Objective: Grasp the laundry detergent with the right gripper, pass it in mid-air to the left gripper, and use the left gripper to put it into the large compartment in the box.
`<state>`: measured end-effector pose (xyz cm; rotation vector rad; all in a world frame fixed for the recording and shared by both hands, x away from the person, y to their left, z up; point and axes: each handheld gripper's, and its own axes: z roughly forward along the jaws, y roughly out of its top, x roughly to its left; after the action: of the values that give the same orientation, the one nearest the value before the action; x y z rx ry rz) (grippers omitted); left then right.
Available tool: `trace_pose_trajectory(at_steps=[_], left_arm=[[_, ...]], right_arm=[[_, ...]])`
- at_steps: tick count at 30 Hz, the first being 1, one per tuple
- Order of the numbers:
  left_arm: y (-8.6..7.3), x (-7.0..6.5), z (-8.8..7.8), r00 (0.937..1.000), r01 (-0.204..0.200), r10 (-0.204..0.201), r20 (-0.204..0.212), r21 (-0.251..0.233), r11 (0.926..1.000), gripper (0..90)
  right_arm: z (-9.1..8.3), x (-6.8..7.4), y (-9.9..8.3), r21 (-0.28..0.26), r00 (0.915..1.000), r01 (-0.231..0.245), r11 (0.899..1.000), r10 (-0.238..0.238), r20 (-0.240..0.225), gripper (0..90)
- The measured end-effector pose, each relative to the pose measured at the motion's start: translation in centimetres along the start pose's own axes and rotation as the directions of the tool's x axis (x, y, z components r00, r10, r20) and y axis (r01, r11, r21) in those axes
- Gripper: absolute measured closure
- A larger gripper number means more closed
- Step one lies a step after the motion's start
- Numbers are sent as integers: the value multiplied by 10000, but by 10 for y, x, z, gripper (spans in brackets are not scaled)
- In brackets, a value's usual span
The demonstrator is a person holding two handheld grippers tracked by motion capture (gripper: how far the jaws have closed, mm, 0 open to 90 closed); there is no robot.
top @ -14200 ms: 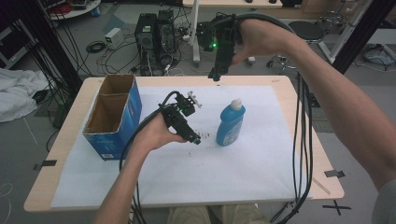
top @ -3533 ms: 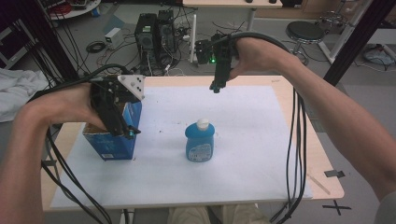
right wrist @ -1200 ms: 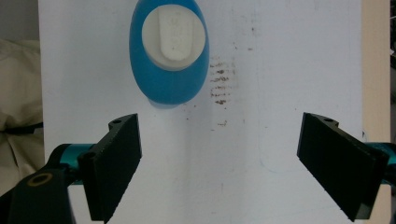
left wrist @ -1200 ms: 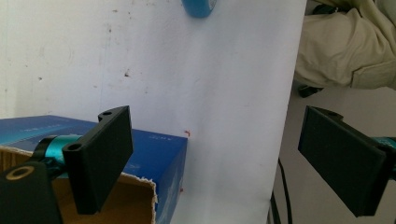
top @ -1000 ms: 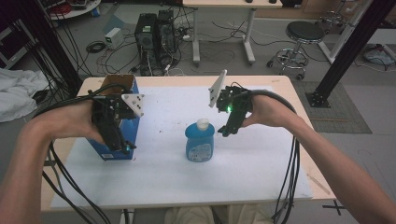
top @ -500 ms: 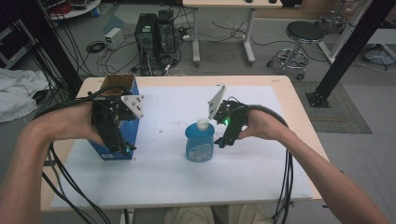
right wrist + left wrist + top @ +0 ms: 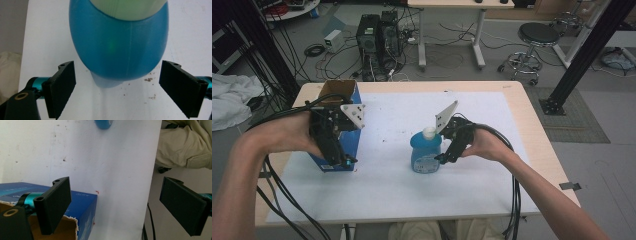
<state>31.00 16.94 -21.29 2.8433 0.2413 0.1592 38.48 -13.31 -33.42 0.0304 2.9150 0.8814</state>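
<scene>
— Starting at our left: where do we stand?

— Our left gripper point(image 7: 343, 161) hangs just over the front of the open blue cardboard box point(image 7: 343, 131) at the left side of the desk point(image 7: 522, 125). In the left gripper view its jaws are spread wide with nothing between them; below them we see the box's torn brown rim, the white paper sheet point(image 7: 105, 170) that covers the desk, and the desk's near edge.

— And the middle?

— The squat blue plastic bottle with the white cap point(image 7: 426, 150) stands upright on the white sheet, well apart from the box and a little right of the desk's middle.

— Then our right side?

— Our right gripper point(image 7: 443, 158) is right beside the bottle, on its right flank. In the right gripper view the jaws are wide, one to either side of the blue body point(image 7: 117, 45), and neither pad touches it yet. A few dark crumbs lie on the sheet next to its base.

— So how far along are we?

— We'd judge the approach to the bottle is made, but the grasp is not. What's left, as we read it: ease in a touch, close on the body, lift it, and probably carry it toward the box, whose opening is near our empty left gripper.

— Any risk?

— The body is rounded and smooth, so we'd close low and square on it.
</scene>
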Motion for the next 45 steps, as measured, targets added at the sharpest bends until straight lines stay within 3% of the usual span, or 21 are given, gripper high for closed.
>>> trace_pose_trajectory(at_steps=[9, 23, 45], left_arm=[[-2, -1, 3, 10000, 36, -36, 55, -54, 10000, 104], [-5, -2, 6, 9998, 162, -161, 82, -97, 9998, 104], [-8, -2, 9, 9997, 217, -215, 120, -121, 9997, 104]], right_arm=[[13, 1, -6, -654, 9999, -105, 9978, 105, -12, 130], [25, 0, -11, -1709, 9989, -434, 9843, 401, -228, 133], [30, -1, -18, -2135, 9959, -851, 9732, 766, -477, 223]])
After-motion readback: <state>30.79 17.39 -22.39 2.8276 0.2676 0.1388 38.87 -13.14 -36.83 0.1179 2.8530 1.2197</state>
